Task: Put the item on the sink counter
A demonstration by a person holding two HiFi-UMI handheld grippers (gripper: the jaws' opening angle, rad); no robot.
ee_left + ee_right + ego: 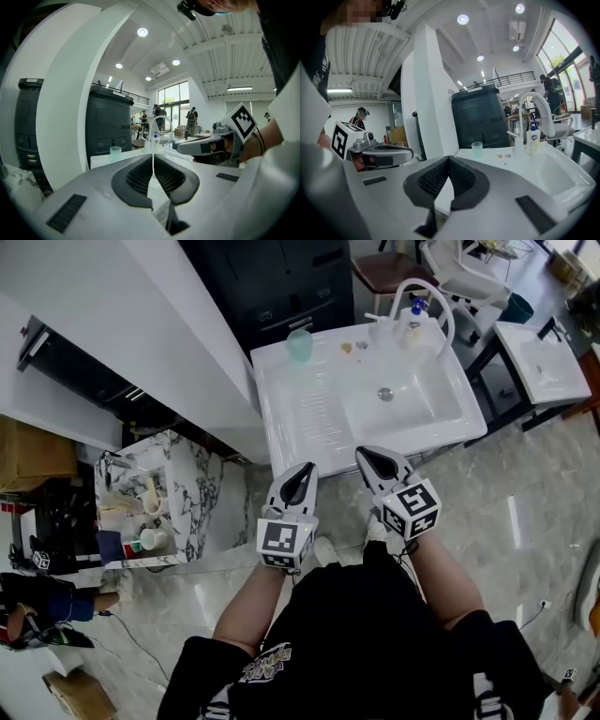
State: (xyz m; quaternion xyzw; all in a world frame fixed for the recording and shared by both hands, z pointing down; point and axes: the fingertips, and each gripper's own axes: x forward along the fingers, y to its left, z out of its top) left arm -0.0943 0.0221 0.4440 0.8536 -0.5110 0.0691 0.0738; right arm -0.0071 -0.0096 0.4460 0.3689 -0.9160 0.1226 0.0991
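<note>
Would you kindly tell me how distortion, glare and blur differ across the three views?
Head view: fairly sharp and evenly lit, with pale light streaks reflected on the glossy floor and the white sink counter bright. Left gripper view: strong fisheye bending, dark corners, a glaring ceiling lamp. Right gripper view: the same bending, with a bright window near the right edge.

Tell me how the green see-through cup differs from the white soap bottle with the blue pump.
The green see-through cup is open-topped; the white pump bottle is closed. The cup stands off to the left, the bottle beside the curved tap. Both stand upright on the white sink counter.
</note>
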